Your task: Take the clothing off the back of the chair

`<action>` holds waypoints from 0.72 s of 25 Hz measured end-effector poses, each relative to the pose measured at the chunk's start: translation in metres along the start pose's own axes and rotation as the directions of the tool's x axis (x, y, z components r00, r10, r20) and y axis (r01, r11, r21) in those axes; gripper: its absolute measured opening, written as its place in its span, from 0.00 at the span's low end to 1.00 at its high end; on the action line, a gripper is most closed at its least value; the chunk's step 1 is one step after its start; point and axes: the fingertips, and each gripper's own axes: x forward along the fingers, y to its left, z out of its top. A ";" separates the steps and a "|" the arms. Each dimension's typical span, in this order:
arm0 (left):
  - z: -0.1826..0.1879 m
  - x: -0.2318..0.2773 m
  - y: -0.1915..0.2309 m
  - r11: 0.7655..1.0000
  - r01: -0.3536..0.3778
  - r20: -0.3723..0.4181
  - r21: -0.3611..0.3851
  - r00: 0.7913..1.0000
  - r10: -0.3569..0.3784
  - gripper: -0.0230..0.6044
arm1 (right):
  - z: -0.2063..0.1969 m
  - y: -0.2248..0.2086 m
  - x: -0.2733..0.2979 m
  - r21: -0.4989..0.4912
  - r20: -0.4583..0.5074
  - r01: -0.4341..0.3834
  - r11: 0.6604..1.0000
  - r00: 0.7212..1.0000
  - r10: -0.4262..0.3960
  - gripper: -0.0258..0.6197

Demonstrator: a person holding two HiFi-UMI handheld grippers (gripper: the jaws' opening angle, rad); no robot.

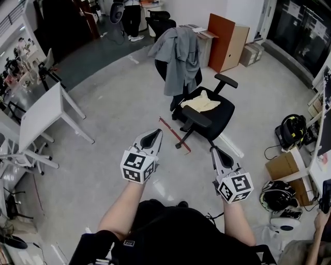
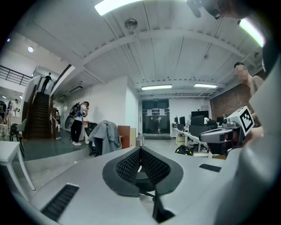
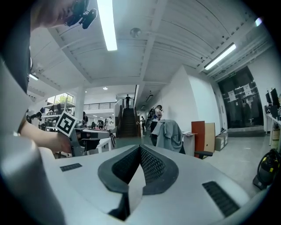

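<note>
A grey garment [image 1: 178, 57] hangs over the back of a black office chair [image 1: 209, 111] ahead of me; the chair's seat carries a pale yellow cushion [image 1: 200, 102]. The same garment [image 2: 105, 135] shows far off in the left gripper view and the garment [image 3: 170, 135] again in the right gripper view. My left gripper [image 1: 153, 135] is shut and empty, well short of the chair. To its right, my right gripper [image 1: 216, 152] is also shut with nothing in it, near the chair's base.
A red strip [image 1: 174, 134] lies on the floor between me and the chair. A white table [image 1: 41, 111] stands at the left. Boxes [image 1: 282, 165], helmets [image 1: 278, 194] and a bag [image 1: 292, 129] crowd the right side. A person [image 1: 132, 15] stands far behind the chair.
</note>
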 end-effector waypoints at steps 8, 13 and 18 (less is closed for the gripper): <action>-0.007 0.008 -0.024 0.999 0.042 -0.022 0.008 0.999 -0.042 0.04 | -0.012 0.014 0.013 0.036 -0.021 -0.071 0.997 0.997 0.072 0.06; -0.015 0.006 -0.015 0.999 0.044 -0.035 -0.005 0.998 -0.044 0.04 | -0.019 0.026 0.029 0.045 -0.050 -0.104 0.994 0.993 0.106 0.06; -0.024 0.014 0.021 0.999 0.024 -0.039 -0.046 0.999 -0.026 0.04 | -0.025 0.030 0.063 0.060 -0.085 -0.113 0.992 0.989 0.117 0.06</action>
